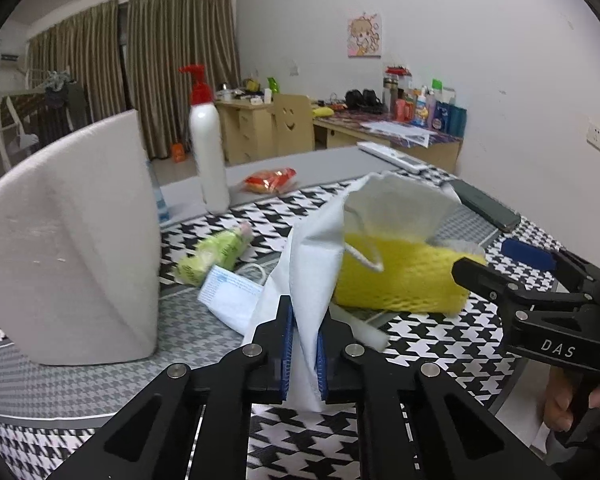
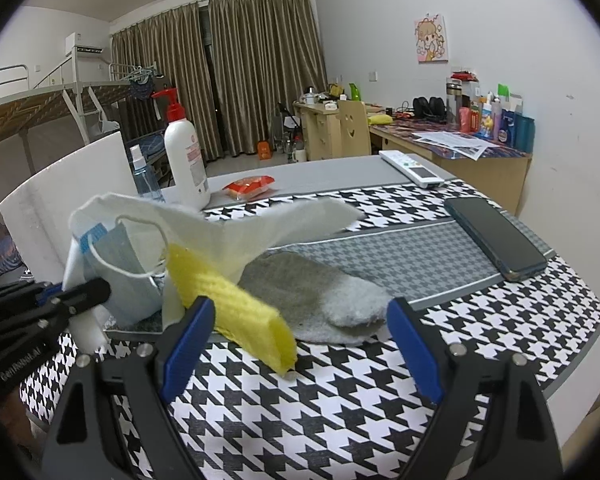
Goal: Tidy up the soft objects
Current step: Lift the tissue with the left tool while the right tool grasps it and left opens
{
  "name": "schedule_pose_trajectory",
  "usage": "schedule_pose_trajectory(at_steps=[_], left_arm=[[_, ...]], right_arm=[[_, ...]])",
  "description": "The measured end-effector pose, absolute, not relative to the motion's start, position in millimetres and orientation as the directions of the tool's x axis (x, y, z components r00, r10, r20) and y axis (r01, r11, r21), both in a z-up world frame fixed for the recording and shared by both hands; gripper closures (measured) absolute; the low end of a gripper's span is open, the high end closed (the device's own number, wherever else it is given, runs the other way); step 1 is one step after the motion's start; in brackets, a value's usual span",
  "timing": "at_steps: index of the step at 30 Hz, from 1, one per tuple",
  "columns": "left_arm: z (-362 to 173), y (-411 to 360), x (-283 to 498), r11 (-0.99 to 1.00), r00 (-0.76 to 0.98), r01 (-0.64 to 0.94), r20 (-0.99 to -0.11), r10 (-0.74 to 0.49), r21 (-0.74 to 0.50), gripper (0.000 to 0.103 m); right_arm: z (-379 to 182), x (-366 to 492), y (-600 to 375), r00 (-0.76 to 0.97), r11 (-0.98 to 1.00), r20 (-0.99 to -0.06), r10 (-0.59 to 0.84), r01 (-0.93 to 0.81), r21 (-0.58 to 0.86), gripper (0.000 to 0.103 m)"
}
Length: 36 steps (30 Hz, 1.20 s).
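Left gripper (image 1: 304, 340) with fingers clamped on a fold of white tissue (image 1: 312, 264), pinched near its lower edge and raised off the bench (image 1: 440, 340); upper end flared open above a yellow sponge cloth (image 1: 404, 276). Right gripper (image 2: 300, 344) with fingers wide apart, holding nothing, poised low over the bench with the near end of the yellow cloth and a grey sock (image 2: 320, 300) lying between them. Tissue judged very light, limp and easy to tear: best taken on a doubled fold, as now, not a single edge. Yellow cloth soft and springy, likely to sag if lifted by a corner; a grip across its short end looks safest. Sock flat, floppy, with nothing fragile about it. Face mask (image 2: 120, 268) draped against the tissue on the left, ear loops loose and apt to snag. No bin, box or tray for the soft things anywhere in view, so nothing to say on contents; only a white foam block (image 1: 72, 240) standing upright at the left. Pump bottle (image 1: 208, 152), snack packet (image 1: 270, 180) and phone (image 2: 496, 236) well apart from the pile.
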<state>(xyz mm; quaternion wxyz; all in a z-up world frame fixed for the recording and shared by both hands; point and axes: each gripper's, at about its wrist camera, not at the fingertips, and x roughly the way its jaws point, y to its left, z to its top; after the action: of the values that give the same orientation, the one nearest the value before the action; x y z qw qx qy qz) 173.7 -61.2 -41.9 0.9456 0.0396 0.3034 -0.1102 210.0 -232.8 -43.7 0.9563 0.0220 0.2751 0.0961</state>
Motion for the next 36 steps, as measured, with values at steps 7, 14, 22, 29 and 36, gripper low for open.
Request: schedule_pose_trajectory(at_steps=[7,14,22,29,36], left_arm=[[-25.4,-48.8,157.6,0.98,0.835,0.199,-0.528,-0.158,0.021,0.093],[-15.0,-38.9,142.8,0.984,0.859,0.179,-0.491,-0.146,0.021,0.093],[-16.1,-37.8,124.5,0.978,0.863,0.208,-0.477,-0.169,0.029,0.093],[-29.8,-34.9,123.7,0.973,0.841,0.228,-0.509,-0.186,0.02,0.093],[-31.7,-30.3,126.6,0.972,0.834,0.235,-0.516,-0.196,0.01,0.093]], right_arm=[[-37.4,197.3,-231.7,0.845,0.982,-0.5,0.189,-0.168,0.087,0.013],[-31.4,187.3,-232.2,0.856,0.983,-0.482,0.186,-0.166,0.083,0.013],[-28.8,182.9,-224.5,0.85,0.975,-0.478,0.221,-0.201,0.093,0.013],[-31.8,180.3,-207.8,0.835,0.963,-0.483,0.263,-0.257,0.081,0.012],[-34.5,179.0,-188.2,0.819,0.947,-0.494,0.291,-0.319,0.029,0.013]])
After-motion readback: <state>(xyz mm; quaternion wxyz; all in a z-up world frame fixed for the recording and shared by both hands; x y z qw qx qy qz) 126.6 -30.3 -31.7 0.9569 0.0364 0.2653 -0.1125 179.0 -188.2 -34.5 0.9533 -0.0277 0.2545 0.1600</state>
